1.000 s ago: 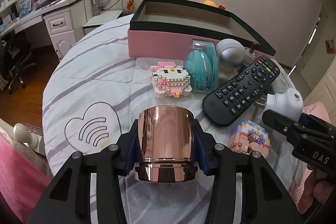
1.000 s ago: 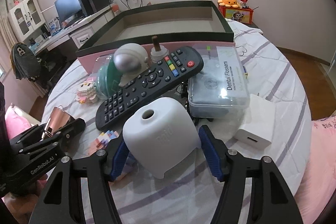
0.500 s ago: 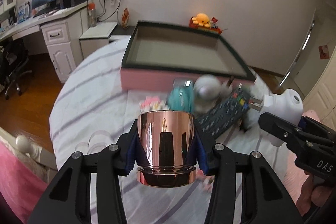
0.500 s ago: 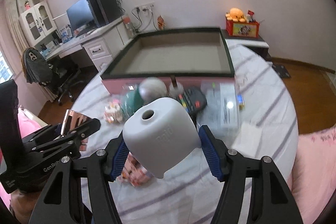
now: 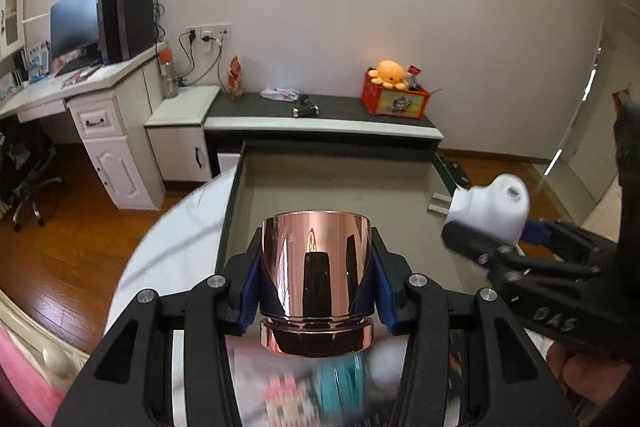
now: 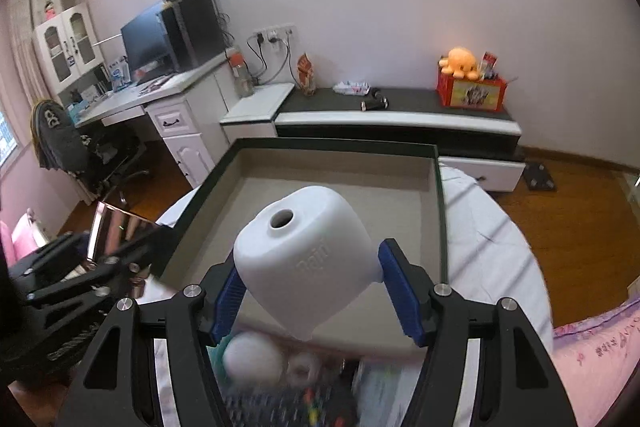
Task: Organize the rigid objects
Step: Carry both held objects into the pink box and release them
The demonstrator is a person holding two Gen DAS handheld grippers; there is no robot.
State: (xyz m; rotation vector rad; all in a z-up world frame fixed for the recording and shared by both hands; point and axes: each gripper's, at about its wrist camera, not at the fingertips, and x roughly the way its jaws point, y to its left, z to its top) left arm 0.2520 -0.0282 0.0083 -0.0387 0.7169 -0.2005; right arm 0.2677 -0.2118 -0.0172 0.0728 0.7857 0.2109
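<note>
My left gripper (image 5: 316,279) is shut on a shiny rose-gold cup (image 5: 316,263), held upright above the near edge of an open box (image 5: 234,203) with a dark green rim and a bare grey floor. My right gripper (image 6: 308,291) is shut on a white plug-in device (image 6: 304,259) with a round hole on top, held over the same box (image 6: 440,211). In the left wrist view the white device (image 5: 496,207) hangs at the right, with its two metal prongs pointing at the box. The cup (image 6: 116,231) shows at the left of the right wrist view.
Blurred items lie on the striped tablecloth (image 6: 492,239) below both grippers: a black remote (image 6: 288,403), a white ball (image 6: 252,355), a teal object (image 5: 340,383) and a pink block figure (image 5: 284,395). Beyond the round table stand a desk (image 5: 100,107) and a low cabinet (image 5: 320,115).
Both grippers have risen and moved forward from over the loose items to above the box, still holding the cup and the white device. The loose items have slid to the bottom of both views.
</note>
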